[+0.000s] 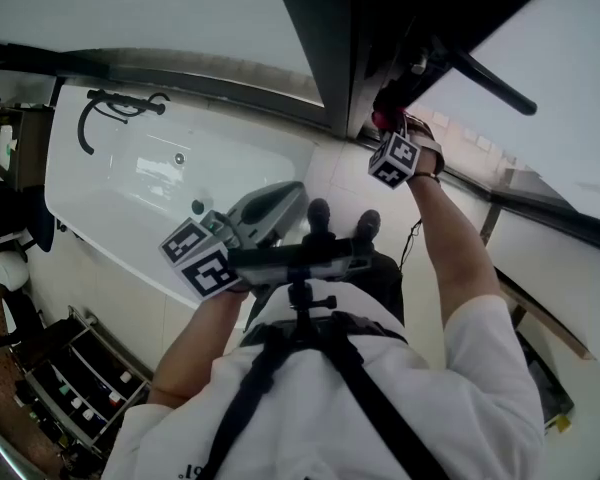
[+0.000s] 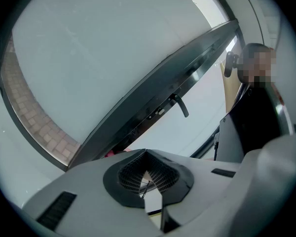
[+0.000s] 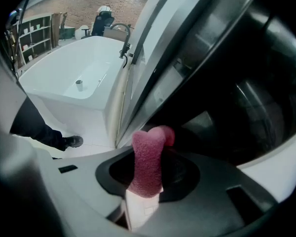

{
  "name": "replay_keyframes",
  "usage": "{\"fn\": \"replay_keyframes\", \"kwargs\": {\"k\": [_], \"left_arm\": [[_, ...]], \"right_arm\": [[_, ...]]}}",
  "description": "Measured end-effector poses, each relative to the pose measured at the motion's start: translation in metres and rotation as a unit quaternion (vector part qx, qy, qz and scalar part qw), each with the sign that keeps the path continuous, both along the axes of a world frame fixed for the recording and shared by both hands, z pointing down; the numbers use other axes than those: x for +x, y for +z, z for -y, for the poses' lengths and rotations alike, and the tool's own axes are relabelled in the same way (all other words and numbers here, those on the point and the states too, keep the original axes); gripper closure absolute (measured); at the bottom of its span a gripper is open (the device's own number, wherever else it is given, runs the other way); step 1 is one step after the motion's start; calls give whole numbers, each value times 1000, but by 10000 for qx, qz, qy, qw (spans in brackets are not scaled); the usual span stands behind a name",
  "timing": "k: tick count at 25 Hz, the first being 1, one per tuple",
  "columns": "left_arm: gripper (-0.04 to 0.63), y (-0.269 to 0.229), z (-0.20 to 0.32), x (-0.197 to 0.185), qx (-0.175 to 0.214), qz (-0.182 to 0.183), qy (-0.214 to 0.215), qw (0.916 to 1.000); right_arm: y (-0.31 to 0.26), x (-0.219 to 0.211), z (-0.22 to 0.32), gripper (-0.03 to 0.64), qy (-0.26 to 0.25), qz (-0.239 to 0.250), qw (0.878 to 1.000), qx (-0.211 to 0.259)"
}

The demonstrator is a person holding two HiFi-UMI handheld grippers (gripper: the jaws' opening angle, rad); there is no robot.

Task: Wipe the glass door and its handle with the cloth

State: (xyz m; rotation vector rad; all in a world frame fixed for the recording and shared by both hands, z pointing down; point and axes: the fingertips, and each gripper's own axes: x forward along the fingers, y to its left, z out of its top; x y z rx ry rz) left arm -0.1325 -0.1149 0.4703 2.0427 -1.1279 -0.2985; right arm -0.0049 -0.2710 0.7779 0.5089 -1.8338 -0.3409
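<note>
Bathroom showroom with a pale tiled floor, seen from above a person in a white shirt. The landmark is the dark door frame [image 1: 345, 58], which rises through the top middle of the head view.

The right gripper [image 3: 153, 174] is clamped on a pink cloth [image 3: 149, 149]. A folded end of the cloth sticks out past the jaw tips, right at the frame's edge. Whether it touches the frame cannot be told. The right arm [image 1: 460, 248] is stretched up and forward, with its marker cube [image 1: 394, 159] just below the frame.

The handle [image 1: 492, 78] is a dark straight bar on the right side of the frame. It lies up and to the right of the cloth, near it. Its long axis slants away from the frame, out over the pale pane of the glass door [image 1: 570, 98]. By my reading, the coming wipe turns on a short move of the cloth to the right of the frame, along that bar or onto the glass.

The left gripper [image 2: 147, 174] has its jaws together with nothing between them. It is held low before the chest, well apart from the frame, elbow bent. Its own view looks up at the frame and handle from a distance, so the right gripper is far the nearer.

To the left of the frame stands a white bathtub [image 1: 150, 183] with a dark tap [image 1: 115, 108] at its far rim.
</note>
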Motion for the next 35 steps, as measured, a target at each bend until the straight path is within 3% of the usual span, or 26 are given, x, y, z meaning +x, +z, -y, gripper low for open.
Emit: {"fn": "replay_keyframes", "kwargs": {"k": [4, 12, 17, 24, 30, 35], "left_arm": [[603, 0, -6, 2, -35, -184, 116, 9998], [603, -9, -7, 9, 95, -306, 329, 9989], [603, -15, -6, 16, 210, -411, 457, 9979], [603, -24, -3, 25, 417, -566, 618, 9956], [603, -34, 2, 34, 630, -649, 716, 9933], [603, -46, 3, 39, 808, -691, 772, 9913]], "right_arm": [[-5, 7, -4, 508, 113, -32, 9999, -57], [-39, 24, -13, 508, 642, 373, 9972, 17], [-88, 26, -24, 508, 941, 1122, 9889, 254], [-227, 1, -49, 508, 864, 2499, 9577, 1140], [-342, -18, -69, 508, 533, 3643, 9158, 1604], [-414, -22, -80, 508, 148, 3973, 8906, 2210]]}}
